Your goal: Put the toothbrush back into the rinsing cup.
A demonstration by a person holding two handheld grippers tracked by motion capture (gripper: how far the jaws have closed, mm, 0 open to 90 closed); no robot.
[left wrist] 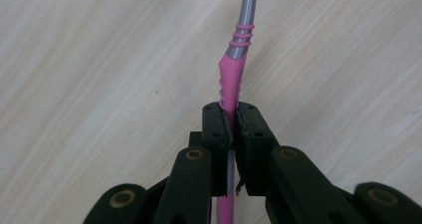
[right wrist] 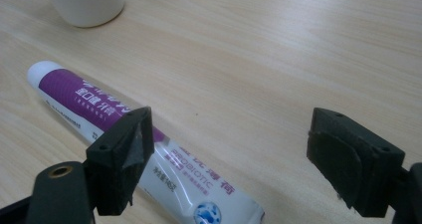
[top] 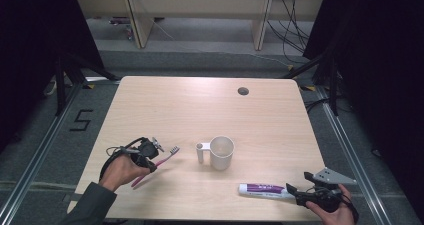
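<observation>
Left gripper (left wrist: 234, 115) jaws clamped on pink-and-grey plastic toothbrush (left wrist: 232, 79), left of white plastic handled cup (top: 218, 152) | right gripper (right wrist: 249, 154) jaws agape over purple-white toothpaste tube (right wrist: 99, 109), front-right of cup | advice: firm mid-handle hold, lift level | room: bare tabletop beyond cup; tube near front edge.

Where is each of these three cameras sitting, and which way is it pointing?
High view: above the table's near side, looking forward and down; forearms and both hand-held grippers show.
Left gripper view: rides the left hand-held gripper, looking along jaws clamping the toothbrush.
Right gripper view: rides the right hand-held gripper, open over the toothpaste tube.
Shared: high view also shows toothbrush, tube.
</observation>
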